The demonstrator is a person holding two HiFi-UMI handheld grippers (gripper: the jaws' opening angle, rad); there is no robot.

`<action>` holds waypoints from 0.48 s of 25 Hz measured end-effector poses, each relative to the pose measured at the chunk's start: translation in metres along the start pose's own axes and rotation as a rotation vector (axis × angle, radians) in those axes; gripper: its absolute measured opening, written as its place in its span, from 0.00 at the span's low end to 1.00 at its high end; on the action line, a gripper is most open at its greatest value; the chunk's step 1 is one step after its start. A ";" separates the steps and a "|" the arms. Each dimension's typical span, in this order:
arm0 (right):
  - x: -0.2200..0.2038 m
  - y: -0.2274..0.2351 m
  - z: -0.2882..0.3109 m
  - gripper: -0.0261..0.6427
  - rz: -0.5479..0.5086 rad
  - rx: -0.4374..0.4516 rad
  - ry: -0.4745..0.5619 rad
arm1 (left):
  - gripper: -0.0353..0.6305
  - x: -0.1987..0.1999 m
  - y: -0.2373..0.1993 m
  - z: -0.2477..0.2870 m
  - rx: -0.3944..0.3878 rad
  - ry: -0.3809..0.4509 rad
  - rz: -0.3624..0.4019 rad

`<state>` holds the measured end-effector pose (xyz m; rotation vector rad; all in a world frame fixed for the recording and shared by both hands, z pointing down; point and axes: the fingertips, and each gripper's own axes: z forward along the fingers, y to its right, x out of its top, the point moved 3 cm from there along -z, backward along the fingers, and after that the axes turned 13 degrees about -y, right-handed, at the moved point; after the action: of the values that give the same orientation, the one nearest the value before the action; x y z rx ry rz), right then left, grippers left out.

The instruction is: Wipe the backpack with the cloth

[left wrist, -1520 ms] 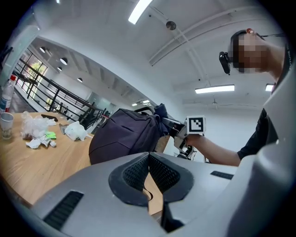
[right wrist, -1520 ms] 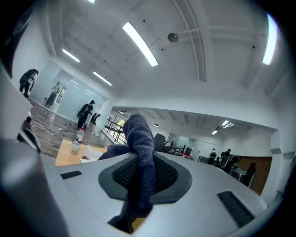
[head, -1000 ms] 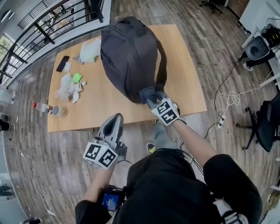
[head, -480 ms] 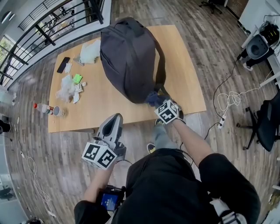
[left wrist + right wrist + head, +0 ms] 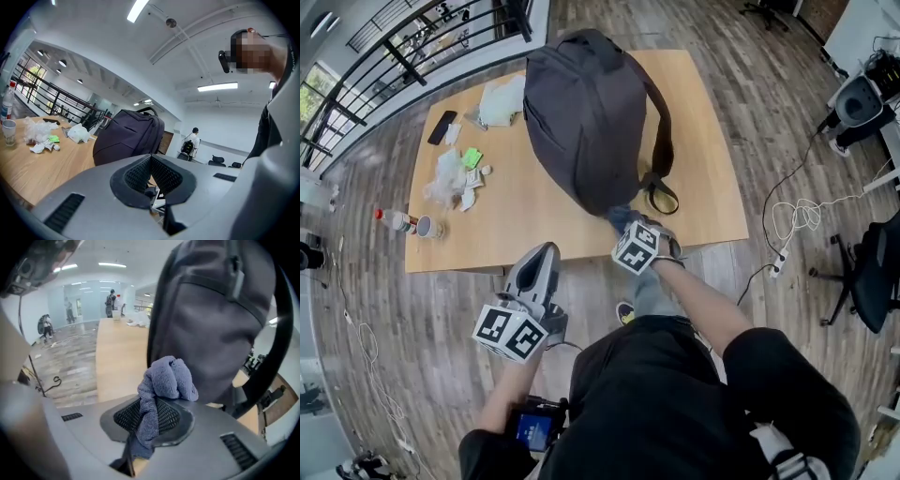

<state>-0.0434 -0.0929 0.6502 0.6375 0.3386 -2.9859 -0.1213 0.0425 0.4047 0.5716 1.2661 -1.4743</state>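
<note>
A large dark grey backpack [image 5: 586, 108] stands on the wooden table [image 5: 520, 225], its strap [image 5: 661, 141] hanging down the right side. My right gripper [image 5: 623, 225] is shut on a blue-grey cloth [image 5: 164, 380], bunched at the jaw tips right against the backpack's [image 5: 211, 319] lower front. The cloth [image 5: 619, 217] shows as a small blue wad at the bag's near bottom edge. My left gripper [image 5: 542, 261] is shut and empty, held off the table's near edge; the backpack [image 5: 129, 138] stands beyond its tips [image 5: 151, 161].
On the table's left side lie a phone [image 5: 442, 127], a white plastic bag [image 5: 499, 101], crumpled wrappers [image 5: 450, 178], a bottle [image 5: 394, 220] and a cup [image 5: 427, 227]. Cables [image 5: 797, 220] and office chairs [image 5: 867, 267] occupy the floor to the right.
My right gripper has moved down the backpack's near side with the cloth, rolling as it went. The left gripper has stayed where it was.
</note>
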 end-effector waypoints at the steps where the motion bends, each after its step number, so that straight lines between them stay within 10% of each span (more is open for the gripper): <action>1: 0.014 -0.010 -0.003 0.14 -0.015 0.030 0.032 | 0.08 0.000 -0.002 -0.001 0.004 0.001 -0.001; 12: 0.167 0.058 -0.240 0.14 0.095 -0.103 0.747 | 0.08 0.004 -0.005 0.002 -0.004 0.007 0.000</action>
<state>-0.0942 -0.0980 0.3568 1.6770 0.4695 -2.4989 -0.1266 0.0382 0.4044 0.5744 1.2743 -1.4701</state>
